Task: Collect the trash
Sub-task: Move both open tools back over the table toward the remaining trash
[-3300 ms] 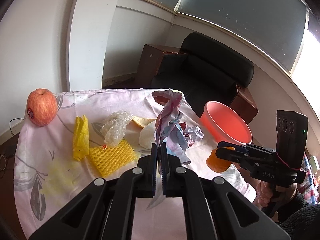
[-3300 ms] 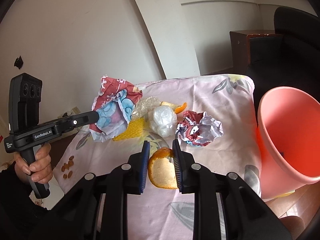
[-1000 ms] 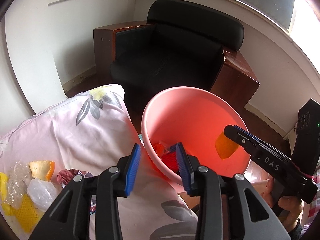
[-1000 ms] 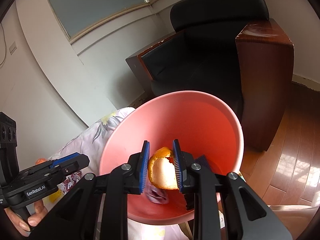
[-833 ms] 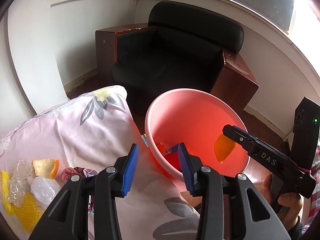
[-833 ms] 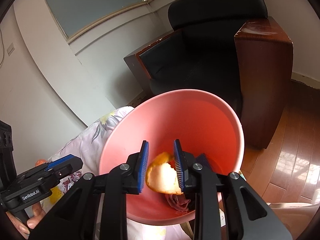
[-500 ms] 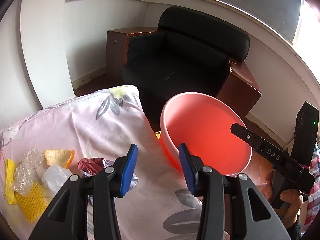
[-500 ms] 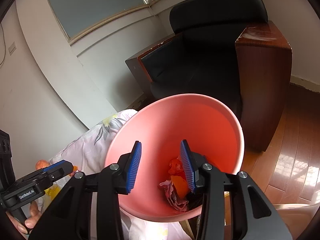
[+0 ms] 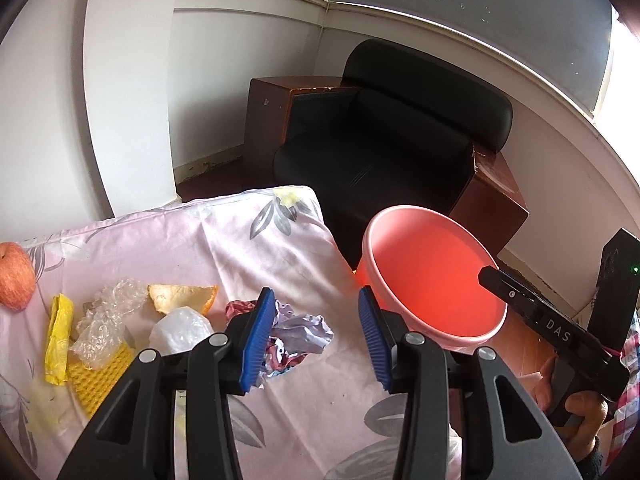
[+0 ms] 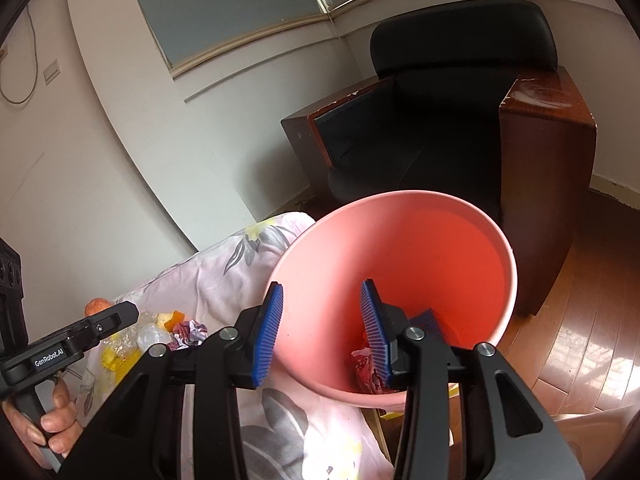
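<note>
left of the bin (image 9: 430, 280), left gripper (image 9: 318, 334) spread empty above wrapper (image 9: 296, 330); over the bin, right gripper (image 10: 322, 330) spread, tilted down.

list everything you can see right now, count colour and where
bin: 1, pink, off the table's right edge, crumpled trash at its bottom
crumpled wrapper: 1, purple and red, on the cloth ahead of the left tongs
peel: 1, orange, behind the white wad
white wad: 1, mid cloth
clear plastic: 1, left of the wad
foam net: 1, yellow, near edge
yellow wrapper: 1, far left
apple: 1, red, left edge
tablecloth: 1, pink floral
armchair: 1, black, behind the bin
left tongs: open, empty, blue pads
right tongs: open, empty, over the bin
</note>
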Demonstrator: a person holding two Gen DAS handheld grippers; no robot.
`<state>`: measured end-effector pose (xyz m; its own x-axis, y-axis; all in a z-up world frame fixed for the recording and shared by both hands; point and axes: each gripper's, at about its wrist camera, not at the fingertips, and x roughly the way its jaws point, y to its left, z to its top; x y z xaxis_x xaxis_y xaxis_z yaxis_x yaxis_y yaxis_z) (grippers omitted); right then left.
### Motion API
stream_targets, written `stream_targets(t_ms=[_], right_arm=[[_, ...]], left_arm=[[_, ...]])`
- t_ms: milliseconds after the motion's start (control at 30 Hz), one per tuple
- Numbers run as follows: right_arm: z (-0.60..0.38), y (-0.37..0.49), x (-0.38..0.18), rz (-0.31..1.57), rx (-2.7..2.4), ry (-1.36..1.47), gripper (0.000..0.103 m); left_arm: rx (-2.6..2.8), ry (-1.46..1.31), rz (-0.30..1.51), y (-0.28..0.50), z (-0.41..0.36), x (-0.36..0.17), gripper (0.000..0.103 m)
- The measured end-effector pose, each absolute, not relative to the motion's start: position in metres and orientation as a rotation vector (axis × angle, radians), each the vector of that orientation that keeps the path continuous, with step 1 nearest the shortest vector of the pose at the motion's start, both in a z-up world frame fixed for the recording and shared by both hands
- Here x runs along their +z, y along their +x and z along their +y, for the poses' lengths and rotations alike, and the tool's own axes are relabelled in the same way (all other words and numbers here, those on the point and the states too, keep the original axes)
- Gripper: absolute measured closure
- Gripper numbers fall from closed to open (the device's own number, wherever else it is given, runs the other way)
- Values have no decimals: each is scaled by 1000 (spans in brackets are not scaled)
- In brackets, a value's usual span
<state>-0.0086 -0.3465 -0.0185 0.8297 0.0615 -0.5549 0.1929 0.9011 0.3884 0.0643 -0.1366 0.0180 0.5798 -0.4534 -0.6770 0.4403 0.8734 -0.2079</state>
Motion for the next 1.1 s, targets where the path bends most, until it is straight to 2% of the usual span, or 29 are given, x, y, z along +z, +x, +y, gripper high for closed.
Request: stream_targets(t_ms=[400,1100], right_arm=[[-308,-17,-12,601,-12,402,62],[-299,-16,-13,632,6,390,62]], left_arm=[[-460,-41,764,54,-95,25,60],[-352,-67,761,48,-46,17,60]])
